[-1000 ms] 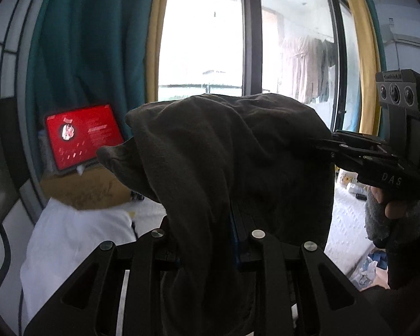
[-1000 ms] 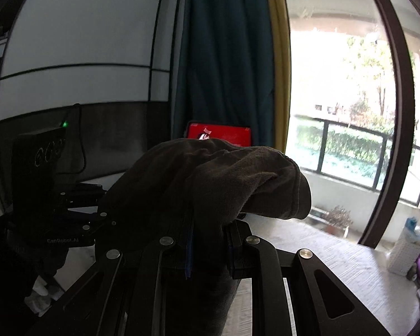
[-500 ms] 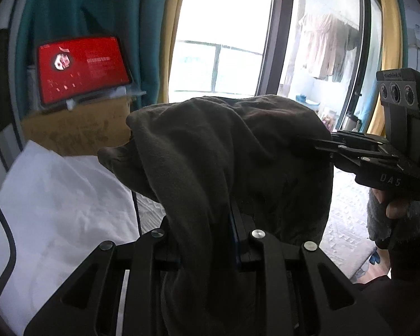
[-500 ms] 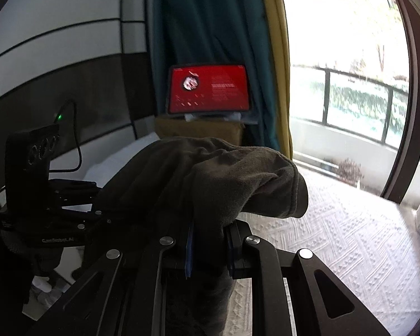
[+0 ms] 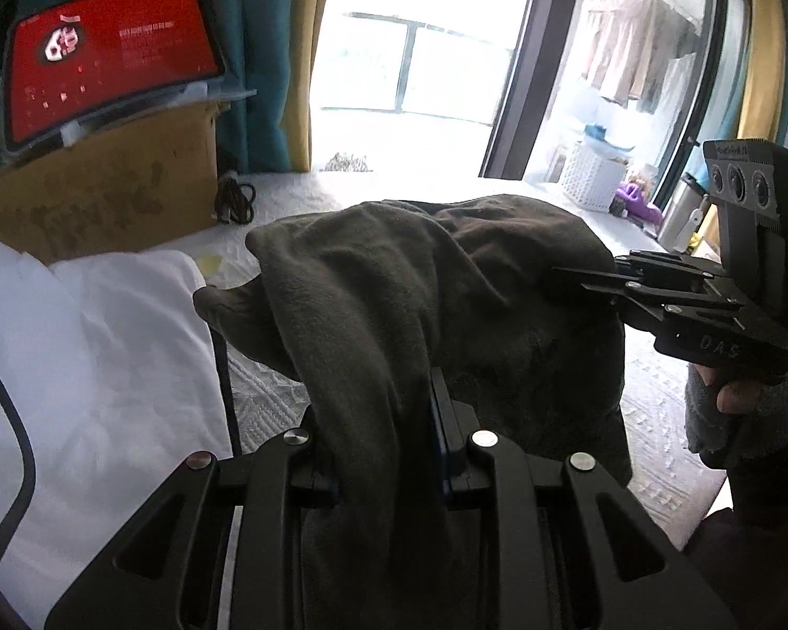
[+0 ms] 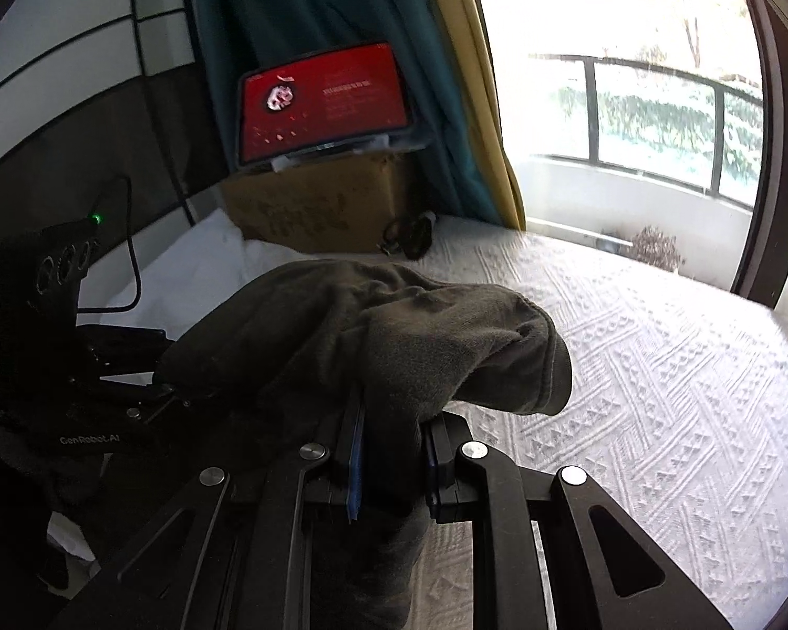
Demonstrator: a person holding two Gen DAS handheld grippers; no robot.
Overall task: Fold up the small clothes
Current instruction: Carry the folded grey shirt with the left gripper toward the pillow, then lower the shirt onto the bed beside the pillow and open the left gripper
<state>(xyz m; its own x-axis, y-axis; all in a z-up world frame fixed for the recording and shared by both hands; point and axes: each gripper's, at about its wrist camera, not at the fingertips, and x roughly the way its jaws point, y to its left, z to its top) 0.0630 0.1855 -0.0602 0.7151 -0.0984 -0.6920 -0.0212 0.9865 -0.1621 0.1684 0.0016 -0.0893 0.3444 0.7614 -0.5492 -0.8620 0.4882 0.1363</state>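
Note:
A dark grey-brown garment (image 5: 420,283) hangs bunched between both grippers, held above a white textured bedspread (image 6: 656,367). My left gripper (image 5: 389,451) is shut on one part of the cloth, which drapes over its fingers and hides the tips. My right gripper (image 6: 391,451) is shut on another part of the garment (image 6: 383,336). In the left wrist view the right gripper (image 5: 593,283) comes in from the right, its tips buried in the cloth. In the right wrist view the left gripper (image 6: 168,394) comes in from the left.
A tablet with a red screen (image 5: 110,52) rests on a cardboard box (image 5: 105,194) at the back, by teal curtains. A white pillow (image 5: 89,357) lies at left. A black cable coil (image 6: 410,233) lies by the box. A large window (image 6: 630,105) stands behind.
Both grippers have tilted down with the garment: the bedspread, box and tablet now fill more of both views. Both keep their hold on the cloth.

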